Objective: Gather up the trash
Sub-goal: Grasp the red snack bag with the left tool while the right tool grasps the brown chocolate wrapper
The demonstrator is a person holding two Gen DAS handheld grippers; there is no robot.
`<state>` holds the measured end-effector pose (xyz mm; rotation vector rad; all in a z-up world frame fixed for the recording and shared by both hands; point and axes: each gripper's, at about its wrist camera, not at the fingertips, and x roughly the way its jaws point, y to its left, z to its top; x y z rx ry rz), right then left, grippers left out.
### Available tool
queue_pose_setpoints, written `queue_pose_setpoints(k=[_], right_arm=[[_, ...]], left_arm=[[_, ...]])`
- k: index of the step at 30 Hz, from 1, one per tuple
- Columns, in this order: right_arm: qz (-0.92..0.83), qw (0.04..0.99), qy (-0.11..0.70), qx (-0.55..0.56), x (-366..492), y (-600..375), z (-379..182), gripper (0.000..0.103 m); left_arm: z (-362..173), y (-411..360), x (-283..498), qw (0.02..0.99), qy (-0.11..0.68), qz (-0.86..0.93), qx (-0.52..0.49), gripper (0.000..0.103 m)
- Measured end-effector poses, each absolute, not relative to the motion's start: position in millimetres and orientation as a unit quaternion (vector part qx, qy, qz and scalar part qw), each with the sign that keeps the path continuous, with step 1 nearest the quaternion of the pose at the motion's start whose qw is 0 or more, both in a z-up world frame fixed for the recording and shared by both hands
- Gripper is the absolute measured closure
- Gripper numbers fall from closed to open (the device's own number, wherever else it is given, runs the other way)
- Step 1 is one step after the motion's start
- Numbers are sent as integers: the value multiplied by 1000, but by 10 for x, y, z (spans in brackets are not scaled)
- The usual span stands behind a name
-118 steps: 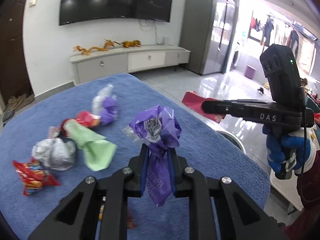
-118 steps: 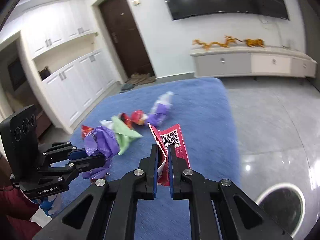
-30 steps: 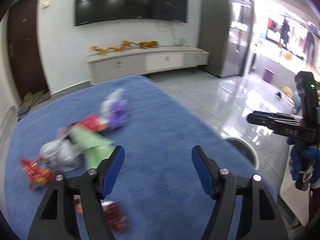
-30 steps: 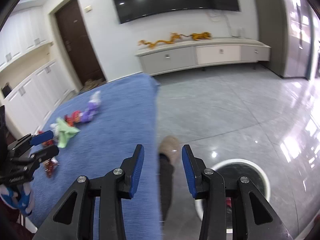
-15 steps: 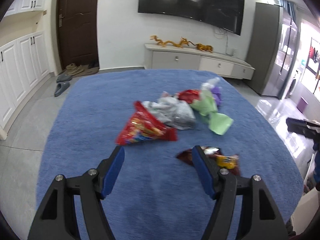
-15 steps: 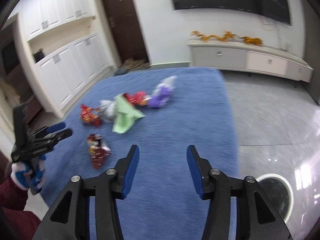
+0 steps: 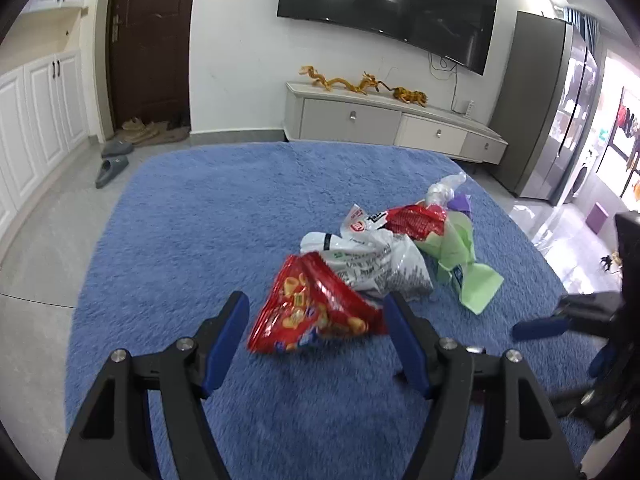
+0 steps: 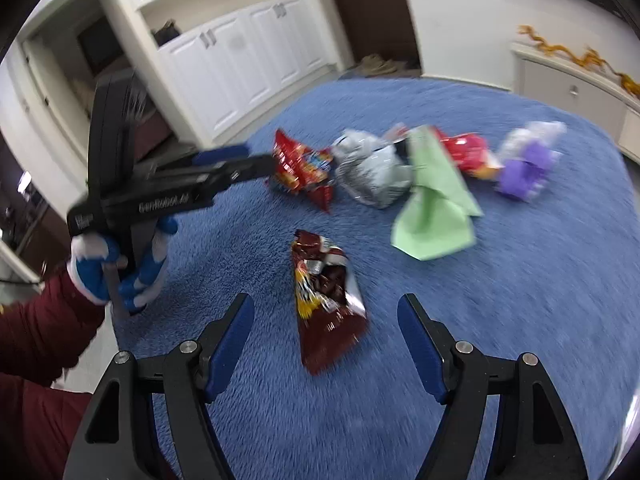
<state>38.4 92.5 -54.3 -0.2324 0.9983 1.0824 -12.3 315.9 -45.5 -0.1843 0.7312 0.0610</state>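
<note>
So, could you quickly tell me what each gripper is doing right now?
Left gripper: open, empty, around the red snack bag.
Right gripper: open, empty, over the dark red wrapper.

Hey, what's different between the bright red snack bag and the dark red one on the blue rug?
The bright red snack bag lies against the silver bag in the trash pile; the dark red snack bag lies alone, nearer the camera. The bright one sits in front of the open left gripper; the dark one sits in front of the open right gripper. The dark bag's top gapes open, showing silver lining. Both are crumpled and rest on the blue rug, ungripped.
</note>
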Motion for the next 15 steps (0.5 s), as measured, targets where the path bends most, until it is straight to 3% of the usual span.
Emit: queue_pose_setpoints(k=[5,9,11,13,15], right_arm=[[509,712,468,-120,433,1179,-732,30],[509,710,470,-124,461,1221,-824,46],[507,714,468,-121,474,1197,-827,60],[502,718,467,-119,497,1154,-831,65],[503,720,465,-115,492,1099,-824,73]], left_arm=[[-567,3185,76,922,375,21,-92,35],[-638,3097,115,918,387,4,-84,36],[-679,3045,118,916,394,-3,-79,46],[-711,3010,113,912,401,-8,-80,62],[-709,2984,85,913,401,-7,-79,70]])
